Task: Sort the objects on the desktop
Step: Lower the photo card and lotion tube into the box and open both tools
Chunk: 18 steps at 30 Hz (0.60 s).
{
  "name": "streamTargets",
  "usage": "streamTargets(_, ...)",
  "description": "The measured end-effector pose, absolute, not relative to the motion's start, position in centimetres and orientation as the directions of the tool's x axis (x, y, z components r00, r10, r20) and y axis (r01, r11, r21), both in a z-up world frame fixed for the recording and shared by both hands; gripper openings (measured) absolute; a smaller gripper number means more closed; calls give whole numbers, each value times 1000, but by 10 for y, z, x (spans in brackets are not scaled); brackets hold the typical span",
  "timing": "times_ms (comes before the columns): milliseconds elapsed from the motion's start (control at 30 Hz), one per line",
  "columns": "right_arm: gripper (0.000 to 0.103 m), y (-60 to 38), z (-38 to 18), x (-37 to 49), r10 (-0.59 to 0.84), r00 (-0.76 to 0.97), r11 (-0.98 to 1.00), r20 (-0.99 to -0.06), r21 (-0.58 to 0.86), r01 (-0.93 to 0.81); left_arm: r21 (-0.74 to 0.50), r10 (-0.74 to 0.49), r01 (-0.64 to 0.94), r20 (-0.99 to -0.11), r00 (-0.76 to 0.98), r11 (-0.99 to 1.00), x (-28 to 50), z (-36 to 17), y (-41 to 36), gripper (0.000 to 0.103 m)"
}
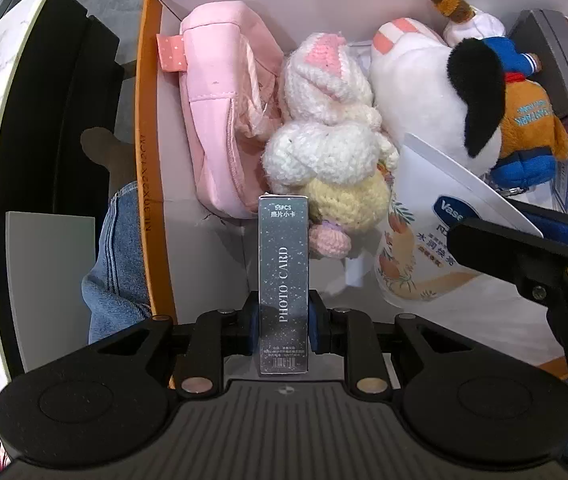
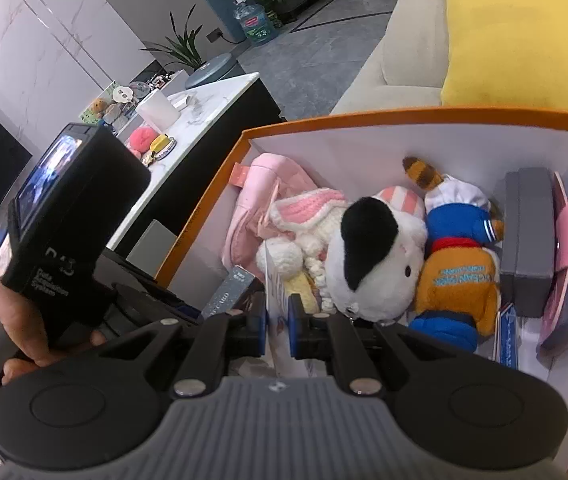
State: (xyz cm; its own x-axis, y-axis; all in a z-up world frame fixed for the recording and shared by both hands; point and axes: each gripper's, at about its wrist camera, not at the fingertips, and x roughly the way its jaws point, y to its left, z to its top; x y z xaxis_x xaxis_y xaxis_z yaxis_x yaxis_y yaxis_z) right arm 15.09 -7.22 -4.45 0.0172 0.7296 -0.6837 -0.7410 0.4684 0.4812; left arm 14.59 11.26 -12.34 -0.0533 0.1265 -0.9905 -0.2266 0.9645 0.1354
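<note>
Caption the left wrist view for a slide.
Left gripper holds a photo card box above an orange storage box filled with plush toys.

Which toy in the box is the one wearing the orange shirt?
Look in the big orange box. Right of the white plush dog with black ears lies a small plush toy. Only it has an orange shirt, a blue jacket, a white hat and a striped brown tail.

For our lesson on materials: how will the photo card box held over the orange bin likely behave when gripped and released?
The photo card box looks like stiff cardboard, so the left gripper probably holds it firmly. Tall and narrow, it would likely tip onto the crocheted bunny.
</note>
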Motion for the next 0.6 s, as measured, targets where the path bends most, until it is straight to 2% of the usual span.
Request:
streamTargets(133, 11, -72, -49, 152, 720, 8, 473, -694, 482, -738, 86, 77, -220, -996, -48, 972, 145, -130, 117, 29)
streamTargets(300, 11, -75, -54, 151, 708, 8, 482, -706, 475, -736, 97, 99, -149, -995, 1, 984, 136, -123, 109, 31)
streamTargets(600, 12, -74, -56, 148, 699, -3, 481, -715, 474, -737, 106, 121, -133, -987, 109, 985, 116, -84, 121, 33)
